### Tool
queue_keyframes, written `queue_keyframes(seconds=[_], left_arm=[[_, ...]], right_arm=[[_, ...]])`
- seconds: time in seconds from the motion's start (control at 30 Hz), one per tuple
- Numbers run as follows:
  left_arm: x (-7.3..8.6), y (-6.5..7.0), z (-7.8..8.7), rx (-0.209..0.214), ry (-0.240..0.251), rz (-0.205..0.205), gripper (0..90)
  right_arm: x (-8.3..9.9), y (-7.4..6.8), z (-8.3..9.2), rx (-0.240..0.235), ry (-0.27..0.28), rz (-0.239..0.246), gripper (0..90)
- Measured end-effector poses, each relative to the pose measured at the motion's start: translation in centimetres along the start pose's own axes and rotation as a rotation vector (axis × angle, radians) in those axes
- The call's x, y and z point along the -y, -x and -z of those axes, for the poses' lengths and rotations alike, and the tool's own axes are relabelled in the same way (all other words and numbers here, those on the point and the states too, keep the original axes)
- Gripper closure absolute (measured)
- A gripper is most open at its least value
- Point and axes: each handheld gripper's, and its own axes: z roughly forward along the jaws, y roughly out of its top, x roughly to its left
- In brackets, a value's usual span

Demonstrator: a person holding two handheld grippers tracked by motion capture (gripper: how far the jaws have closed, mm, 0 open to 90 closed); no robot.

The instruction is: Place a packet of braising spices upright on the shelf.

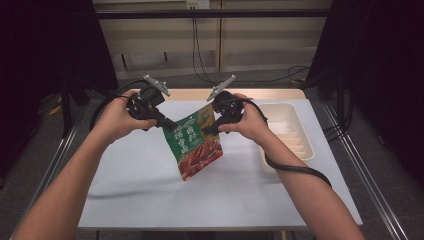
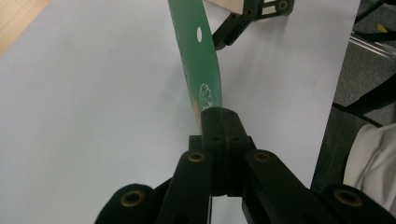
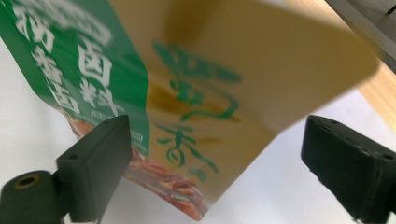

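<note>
We see our two forearms coming in from six o'clock in the high view, above the white counter point(image 1: 150, 190). The green snack pouch point(image 1: 194, 142) hangs in the air over the middle of the counter, tilted, its lower corner toward six o'clock and clear of the surface. Our left tongs point(image 1: 167, 123) come at it from ten o'clock and are clamped tight on the pouch's upper left edge; in the left gripper view the jaws meet on the green strip with no gap between them. Our right tongs point(image 1: 214, 127) sit at two o'clock of the pouch, beside its upper right corner. In the right gripper view their jaws stand wide, one on each side of the pouch's beige and green face, neither pad pressing on it. Farther off, at three o'clock, a white tray point(image 1: 300, 135) rests on the counter near its right edge.
</note>
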Motion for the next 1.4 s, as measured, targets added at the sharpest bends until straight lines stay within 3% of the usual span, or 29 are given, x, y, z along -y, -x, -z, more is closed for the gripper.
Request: queue_keyframes(seconds=[0.23, 0.27, 0.43, 0.5, 0.53, 0.57, 0.77, 0.87, 1.0, 1.1, 1.13, 1.23, 1.3, 1.37, 1.4], left_arm=[[0.0, 0.0, 0.0, 0.001, 0.005, 0.008, 90.0], [-0.1, -0.3, 0.1, 0.0, -0.019, -0.022, 90.0], [-0.1, -0.4, 0.1, 0.001, -0.018, -0.022, 90.0], [-0.1, -0.4, 0.1, 0.004, -0.02, -0.025, 90.0], [-0.1, -0.4, 0.1, 0.004, -0.017, -0.024, 90.0], [0.0, -0.2, 0.0, 0.002, 0.005, 0.01, 90.0], [-0.1, -0.3, 0.0, -0.004, 0.009, 0.009, 90.0], [-0.1, -0.4, 0.1, -0.008, 0.006, 0.012, 90.0], [-0.1, -0.5, 0.1, -0.014, 0.013, 0.02, 90.0], [0.0, -0.5, 0.1, -0.025, 0.017, 0.025, 90.0], [0.0, -0.8, 0.3, -0.026, -0.003, 0.005, 90.0], [-0.1, -1.0, 0.3, -0.033, -0.007, -0.004, 90.0], [-0.1, -1.0, 0.3, -0.036, -0.002, 0.001, 90.0], [-0.1, -0.8, 0.2, -0.026, 0.035, 0.031, 90.0], [-0.1, -0.8, 0.2, -0.03, 0.039, 0.022, 90.0]], right_arm=[[-1.0, 0.2, 0.4, -0.041, 0.006, 0.017, 14.9], [-1.1, 0.3, 0.3, -0.043, 0.009, 0.019, 15.8], [-1.3, 0.3, 0.5, -0.06, -0.004, 0.043, 19.3], [-1.5, 0.3, 0.6, -0.063, 0.017, 0.059, 21.8], [-1.6, 0.3, 0.7, -0.073, 0.014, 0.063, 23.0], [-1.6, 0.3, 0.7, -0.073, 0.014, 0.063, 23.0], [-2.2, 0.0, 1.2, -0.084, 0.007, 0.113, 29.4], [-2.5, -0.3, 1.4, -0.079, -0.015, 0.13, 30.0], [-2.6, -0.3, 1.8, -0.077, -0.045, 0.173, 38.1], [-2.5, -0.4, 2.0, -0.088, -0.053, 0.178, 42.4], [-2.6, -0.6, 2.2, -0.097, -0.071, 0.2, 44.5], [-2.6, -0.9, 2.4, -0.107, -0.086, 0.21, 45.7], [-2.7, -1.2, 2.6, -0.11, -0.11, 0.203, 46.1], [-2.9, -1.3, 2.7, -0.109, -0.126, 0.205, 47.4], [-3.0, -1.3, 2.7, -0.106, -0.13, 0.207, 48.7]])
